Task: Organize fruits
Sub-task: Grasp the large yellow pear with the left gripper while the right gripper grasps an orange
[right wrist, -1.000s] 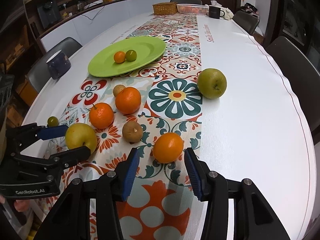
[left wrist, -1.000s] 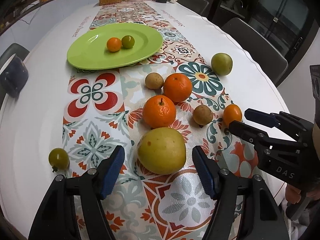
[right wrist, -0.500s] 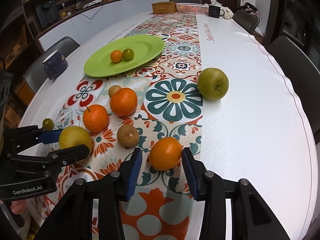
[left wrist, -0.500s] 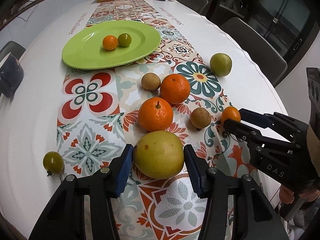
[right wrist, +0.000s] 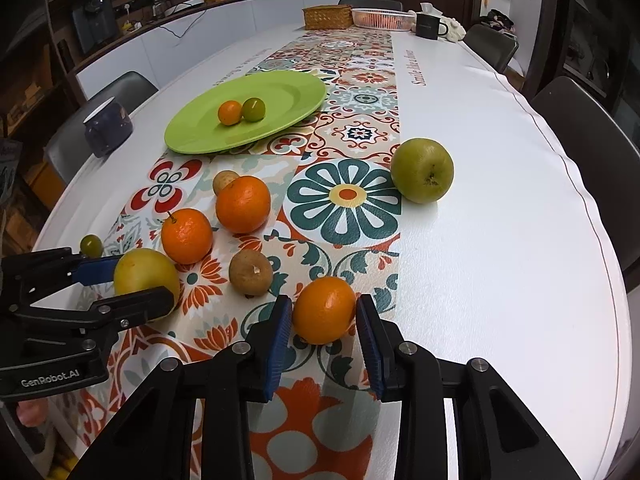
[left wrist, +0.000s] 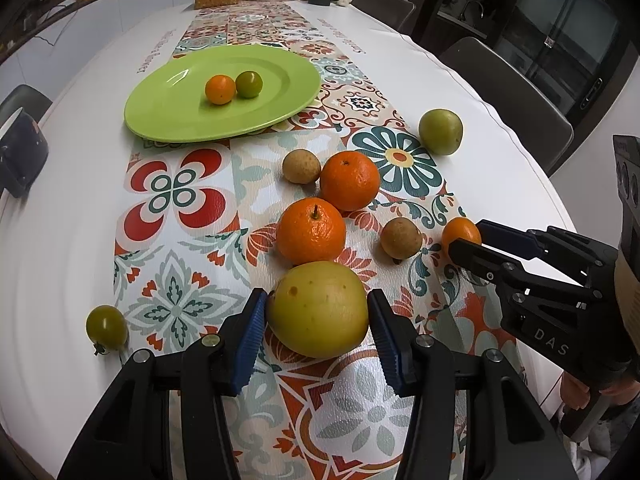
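Note:
My left gripper (left wrist: 318, 316) is shut on a large yellow pear (left wrist: 318, 309) that rests on the patterned runner; it also shows in the right wrist view (right wrist: 145, 276). My right gripper (right wrist: 323, 314) is shut on a small orange (right wrist: 324, 310), which also shows in the left wrist view (left wrist: 460, 234). A green plate (left wrist: 172, 116) farther back holds a small orange (left wrist: 220, 89) and a green fruit (left wrist: 249, 84). Two large oranges (left wrist: 311, 230) (left wrist: 349, 180), two brown fruits (left wrist: 401, 238) (left wrist: 301, 167), a green apple (right wrist: 422, 170) and a small green tomato (left wrist: 106, 327) lie loose.
A dark mug (right wrist: 107, 126) stands at the table's left edge. A wicker basket (right wrist: 327, 17), a pink tray (right wrist: 382, 18) and a dark cup (right wrist: 428, 26) stand at the far end. Chairs (right wrist: 592, 144) line the right side.
Both grippers moved forward and closed: the left around the yellow pear, the right around the small orange. The fruits on the plate did not move.

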The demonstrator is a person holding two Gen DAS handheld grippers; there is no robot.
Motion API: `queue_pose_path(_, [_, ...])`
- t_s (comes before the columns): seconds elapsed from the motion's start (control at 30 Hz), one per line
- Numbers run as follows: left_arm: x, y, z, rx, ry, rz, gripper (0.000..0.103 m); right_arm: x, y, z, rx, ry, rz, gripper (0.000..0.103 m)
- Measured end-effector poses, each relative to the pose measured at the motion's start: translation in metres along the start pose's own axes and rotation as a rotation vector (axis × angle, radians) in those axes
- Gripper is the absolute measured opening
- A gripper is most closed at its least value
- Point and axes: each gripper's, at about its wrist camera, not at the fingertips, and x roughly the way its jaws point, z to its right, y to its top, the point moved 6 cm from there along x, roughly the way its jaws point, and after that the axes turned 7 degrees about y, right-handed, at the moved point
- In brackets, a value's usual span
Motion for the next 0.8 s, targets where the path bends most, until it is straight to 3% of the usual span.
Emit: queue_pose_path(0.8, [-0.029, 0.01, -0.008, -0.022, 0.001, 0.095, 0.048, -0.032, 0.016, -0.026, -0.041, 0.047, 0.069, 0.034])
